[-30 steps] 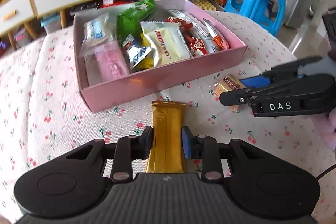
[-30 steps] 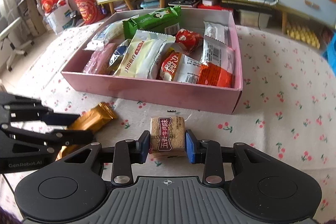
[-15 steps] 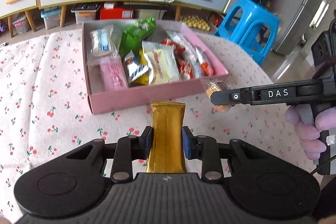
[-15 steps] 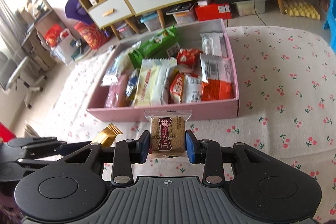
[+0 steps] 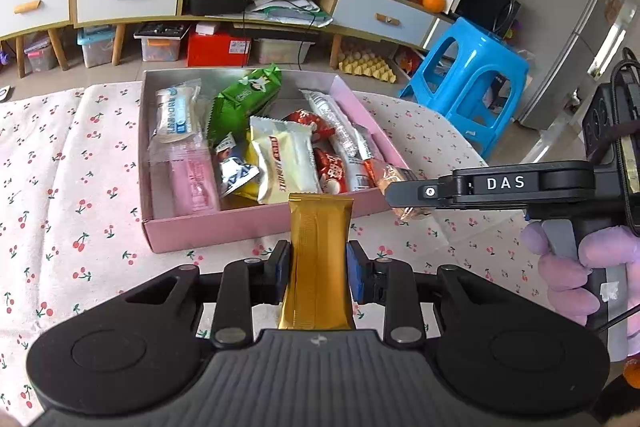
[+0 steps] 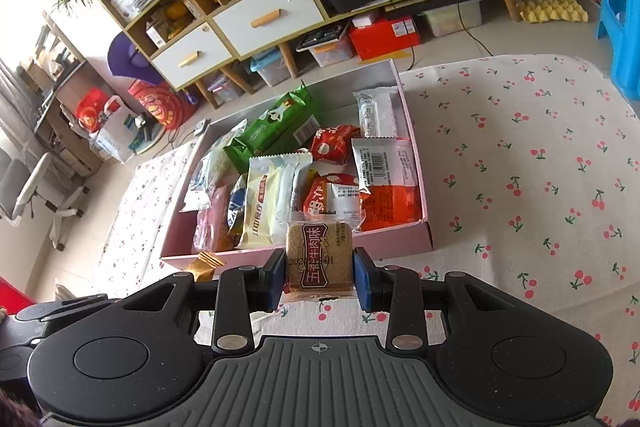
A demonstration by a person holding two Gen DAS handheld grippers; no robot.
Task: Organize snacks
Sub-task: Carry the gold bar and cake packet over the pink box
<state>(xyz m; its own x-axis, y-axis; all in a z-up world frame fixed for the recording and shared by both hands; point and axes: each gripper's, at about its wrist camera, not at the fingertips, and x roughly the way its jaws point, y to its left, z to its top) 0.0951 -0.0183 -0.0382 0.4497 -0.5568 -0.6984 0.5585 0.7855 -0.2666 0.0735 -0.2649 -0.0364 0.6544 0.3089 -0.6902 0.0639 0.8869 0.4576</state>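
- Between the fingers of our left gripper (image 5: 319, 263) sits the gold bar (image 5: 319, 259), pinched at its middle by both blue pads, so the fingers are closed to the wrapper's width; its far end sticks out ahead of the fingertips and overlaps the near wall of the pink box (image 5: 256, 223).
- Our right gripper (image 6: 320, 273) has its fingers closed the same way on the square biscuit packet (image 6: 319, 255), pads pressed to its two side edges; the clear top seal of the packet reaches past the fingertips toward the box's near rim.
- Ahead of both pairs of fingers the pink box lies on the cherry-print surface (image 6: 540, 187), already crowded: a green packet (image 5: 244, 103) at the back, a cream packet (image 5: 286, 159) in the middle, a pink packet (image 5: 192, 183) to the left, red and silver wrappers (image 6: 384, 179) along the right wall.
- From the left wrist view, the right gripper's finger comes in from the right of our fingers, over the box's near right corner, with the biscuit packet showing at its tip.
- To the right of the right gripper's fingers the cloth runs open and bare out to the surface's far edge; to the left of the left gripper's fingers there is likewise open cloth beside the box's left wall.
- Beyond the surface's right edge stands a blue stool (image 5: 468, 87).
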